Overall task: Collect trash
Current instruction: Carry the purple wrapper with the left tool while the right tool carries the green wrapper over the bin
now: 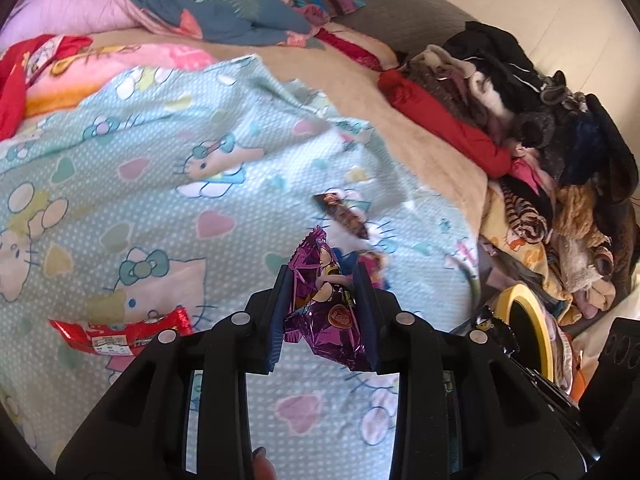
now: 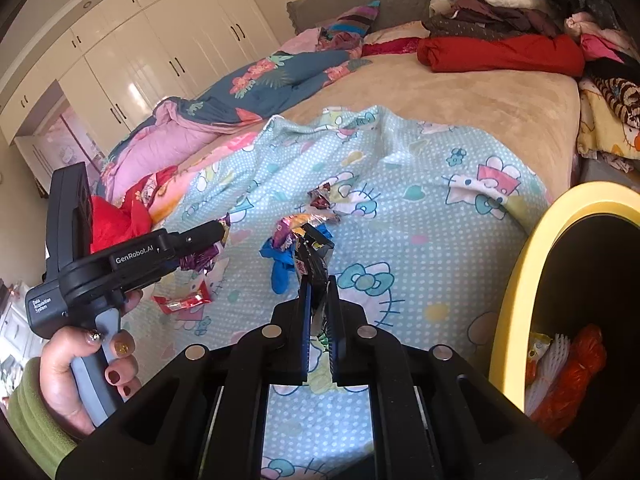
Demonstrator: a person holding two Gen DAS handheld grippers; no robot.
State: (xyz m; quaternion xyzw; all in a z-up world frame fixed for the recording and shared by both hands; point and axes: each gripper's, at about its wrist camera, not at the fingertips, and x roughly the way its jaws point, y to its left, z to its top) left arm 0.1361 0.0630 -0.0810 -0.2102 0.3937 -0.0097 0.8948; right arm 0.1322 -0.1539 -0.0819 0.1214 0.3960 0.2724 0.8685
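Note:
My left gripper (image 1: 324, 280) is shut on a crumpled purple foil wrapper (image 1: 320, 300), held a little above the Hello Kitty sheet (image 1: 160, 184). In the right wrist view the left gripper (image 2: 219, 237) shows at the left with the purple wrapper (image 2: 200, 260) in it, held by a hand (image 2: 72, 376). My right gripper (image 2: 320, 286) is shut on a dark snack wrapper (image 2: 314, 254) that sticks up between its pads. Loose on the sheet lie a brown wrapper (image 1: 342, 214), a red wrapper (image 1: 120, 334), a colourful foil wrapper (image 2: 294, 226) and a blue scrap (image 2: 280, 270).
A yellow-rimmed black bin (image 2: 524, 280) stands at the bed's right edge with orange and white trash inside. A heap of clothes (image 1: 540, 140) runs along the right side. Quilts (image 2: 240, 96) lie at the far left, with white wardrobes (image 2: 152, 52) behind them.

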